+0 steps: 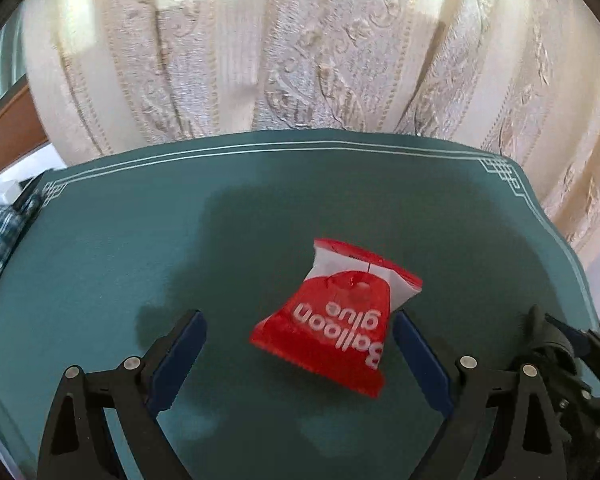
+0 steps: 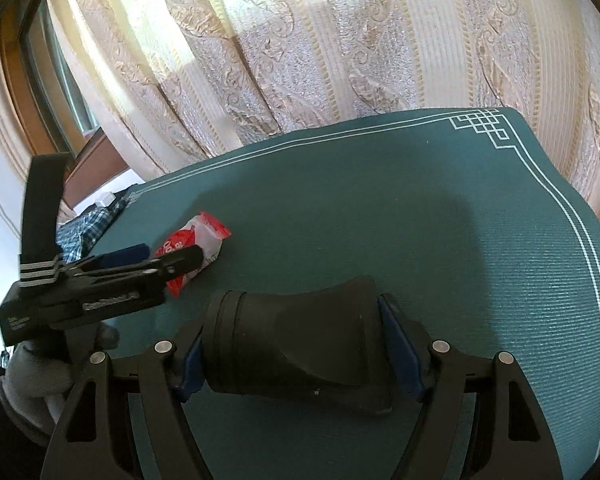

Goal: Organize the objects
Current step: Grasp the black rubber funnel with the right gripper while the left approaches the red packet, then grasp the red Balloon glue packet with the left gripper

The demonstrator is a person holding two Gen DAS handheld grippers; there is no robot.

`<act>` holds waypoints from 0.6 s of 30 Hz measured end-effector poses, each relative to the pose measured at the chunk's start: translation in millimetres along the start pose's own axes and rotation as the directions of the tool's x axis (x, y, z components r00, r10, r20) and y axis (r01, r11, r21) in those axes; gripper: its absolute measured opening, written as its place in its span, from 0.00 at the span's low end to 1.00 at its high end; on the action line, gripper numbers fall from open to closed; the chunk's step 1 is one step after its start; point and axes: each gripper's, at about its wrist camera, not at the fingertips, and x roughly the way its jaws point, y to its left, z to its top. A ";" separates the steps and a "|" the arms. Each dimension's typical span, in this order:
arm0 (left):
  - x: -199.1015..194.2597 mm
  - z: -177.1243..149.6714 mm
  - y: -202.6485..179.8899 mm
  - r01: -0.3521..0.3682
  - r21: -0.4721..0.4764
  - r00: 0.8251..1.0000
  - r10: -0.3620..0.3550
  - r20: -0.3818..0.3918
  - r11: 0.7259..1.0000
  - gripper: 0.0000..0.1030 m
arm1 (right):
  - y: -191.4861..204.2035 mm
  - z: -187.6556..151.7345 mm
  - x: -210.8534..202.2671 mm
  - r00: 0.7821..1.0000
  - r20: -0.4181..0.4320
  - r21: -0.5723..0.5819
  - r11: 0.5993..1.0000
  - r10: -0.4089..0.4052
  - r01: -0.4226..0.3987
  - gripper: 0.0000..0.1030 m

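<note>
Left wrist view. Left gripper (image 1: 300,330): jaws spread wide, blue pads on both inner faces, holding nothing. Red sachet (image 1: 334,322), printed "Balloon glue" in white, lettering upside down to the camera, white crimped top edged in red; lies flat on the worktop (image 1: 140,248) between the spread jaws, closer to the right-hand finger (image 1: 420,360), which sits just beside the sachet's edge; contact cannot be told. Worktop covered in a teal mat with a white double line and fret-pattern corners. Patterned cream curtain (image 1: 300,60) hangs behind the far edge. Checked cloth (image 1: 0,232) shows off the worktop's left edge. Part of the other gripper's black body shows at the lower right corner.

Right wrist view. Right gripper (image 2: 296,350): jaws clamped on a black flared object (image 2: 300,344), ribbed at its left end, wider toward the right, lying crosswise between the blue pads, above the teal mat. Left gripper (image 2: 168,256) seen from the side at the left of the frame, held by a gloved hand (image 2: 40,368), its fingers reaching alongside the red sachet (image 2: 204,236), which rests on the mat well apart from the black object. Curtain and checked cloth repeat behind.
</note>
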 end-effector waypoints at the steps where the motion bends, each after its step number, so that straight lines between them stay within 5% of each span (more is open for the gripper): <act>1: 2.0 0.6 -1.8 0.000 0.010 1.000 0.000 -0.004 1.000 0.94 | 1.0 0.0 0.3 1.000 0.000 0.000 1.000 0.000 0.000 0.73; 7: 12.3 2.8 -9.2 0.002 0.053 1.000 -0.001 -0.027 0.999 0.83 | -0.6 1.1 -0.3 1.000 0.000 0.000 1.000 0.000 0.000 0.73; 10: 10.5 3.3 -11.1 0.008 0.069 1.000 -0.008 -0.011 0.998 0.63 | 0.3 1.8 0.3 1.000 0.000 -0.002 1.000 -0.002 0.002 0.73; 18: 3.1 -2.6 -10.5 0.002 0.051 1.000 -0.002 0.001 0.999 0.59 | -1.9 2.5 0.7 1.000 0.002 0.008 1.000 0.010 -0.010 0.73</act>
